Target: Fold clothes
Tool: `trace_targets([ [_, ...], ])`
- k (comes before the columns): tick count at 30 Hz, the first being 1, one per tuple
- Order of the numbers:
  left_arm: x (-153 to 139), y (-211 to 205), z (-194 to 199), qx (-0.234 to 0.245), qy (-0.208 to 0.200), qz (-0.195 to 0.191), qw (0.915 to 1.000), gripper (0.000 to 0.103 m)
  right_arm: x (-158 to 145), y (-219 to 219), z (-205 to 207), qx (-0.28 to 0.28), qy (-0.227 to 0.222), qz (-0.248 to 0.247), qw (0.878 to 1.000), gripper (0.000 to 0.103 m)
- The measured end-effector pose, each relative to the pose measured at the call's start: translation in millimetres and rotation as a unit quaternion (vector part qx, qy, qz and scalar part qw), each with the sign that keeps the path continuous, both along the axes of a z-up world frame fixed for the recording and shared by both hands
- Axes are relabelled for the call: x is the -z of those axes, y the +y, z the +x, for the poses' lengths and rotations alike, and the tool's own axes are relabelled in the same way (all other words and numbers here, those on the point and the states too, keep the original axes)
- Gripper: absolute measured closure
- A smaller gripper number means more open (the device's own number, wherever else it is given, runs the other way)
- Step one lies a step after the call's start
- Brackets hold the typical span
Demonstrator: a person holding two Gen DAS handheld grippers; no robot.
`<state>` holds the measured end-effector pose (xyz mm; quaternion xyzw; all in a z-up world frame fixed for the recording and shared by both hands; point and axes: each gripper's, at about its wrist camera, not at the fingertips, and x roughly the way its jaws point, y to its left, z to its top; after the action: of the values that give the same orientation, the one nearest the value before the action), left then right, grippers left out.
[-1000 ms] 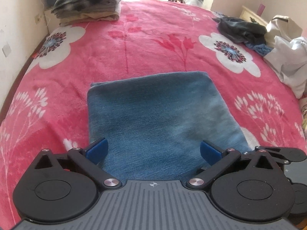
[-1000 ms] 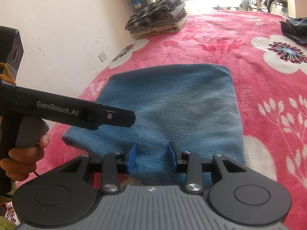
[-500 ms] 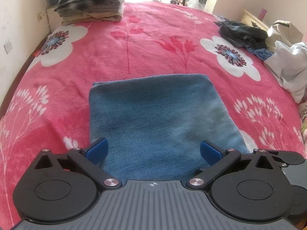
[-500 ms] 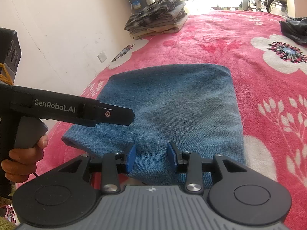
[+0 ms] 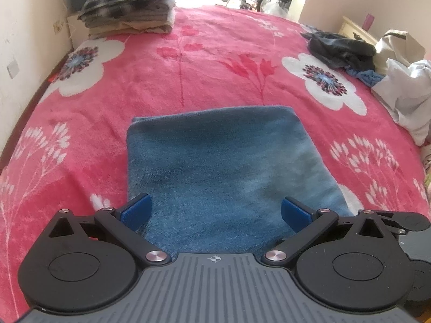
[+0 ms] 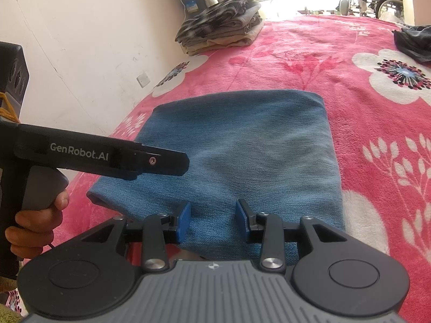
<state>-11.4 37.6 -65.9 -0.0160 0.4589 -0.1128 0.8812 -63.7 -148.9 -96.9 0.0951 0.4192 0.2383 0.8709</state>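
1. The blue denim garment lies folded into a flat rectangle on the bed, its near edge under both claws.
2. The left claw stands wide and empty, fingers spanning most of the garment's width.
3. The right claw is narrower, still parted, gripping nothing, just above the near edge.
4. Risk: a pinch here may catch only the top layer, so the fold would peel apart when lifted.
5. Risk: the soft blanket could be nipped along with the denim.
6. Folded stack waits at 11 o'clock; the unfolded heap at 2 o'clock, well apart, so a carry could loosen the bundle.
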Motion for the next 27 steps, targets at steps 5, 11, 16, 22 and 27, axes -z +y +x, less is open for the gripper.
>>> trace_targets([
  [5,-7.2,6.0,-5.2,-0.017,-0.036,-0.018,0.9991,0.0,-30.5,-23.2,-22.9,0.011,-0.08,0.0,0.997,0.063],
  [11,-22.8,-6.5,-17.0,0.028,-0.086,-0.029,0.9955,0.0,-34.8,-115.4,-41.8,0.128,-0.05,-0.002,0.99,0.062],
  [16,-24.8,-38.3,-39.5,0.129,-0.118,0.008,0.9846,0.0,-11.8,-152.2,-63.7,0.171,0.012,0.031,0.985,0.062],
  [22,-7.7,-75.3,-66.5,0.235,-0.138,0.072,0.9595,0.005,5.6,-115.7,-63.9,0.118,0.035,0.034,0.992,0.063],
  [27,8.7,-94.1,-79.7,0.298,-0.16,0.139,0.9308,0.019,8.5,-90.5,-60.7,0.084,0.019,0.012,0.996,0.064],
])
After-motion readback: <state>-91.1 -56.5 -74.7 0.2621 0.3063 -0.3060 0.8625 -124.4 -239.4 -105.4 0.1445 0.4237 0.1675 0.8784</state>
